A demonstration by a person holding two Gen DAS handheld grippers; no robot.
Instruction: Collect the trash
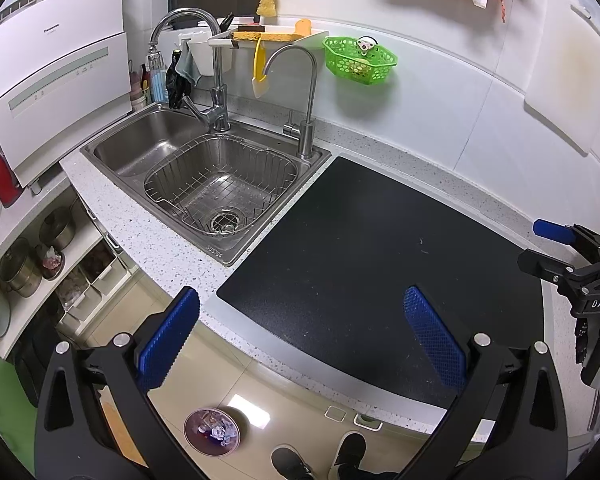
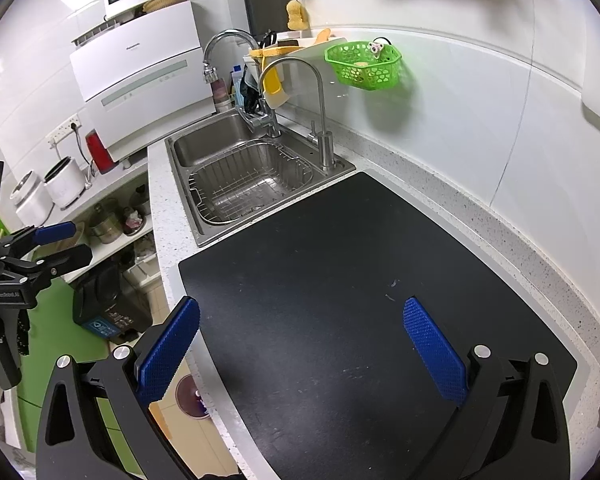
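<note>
While my left gripper (image 1: 300, 332) and right gripper (image 2: 300, 340) gape empty over the mat (image 2: 340, 280), the bin (image 1: 212, 432) sits at seven o'clock.

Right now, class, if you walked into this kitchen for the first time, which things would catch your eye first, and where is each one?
The big black mat covers the speckled counter right of the steel sink, which holds a wire basket. A bright green basket hangs on the white wall behind. Both the left gripper and right gripper hover with jaws wide apart and empty, and a small bin holding scraps sits on the floor below.
</note>
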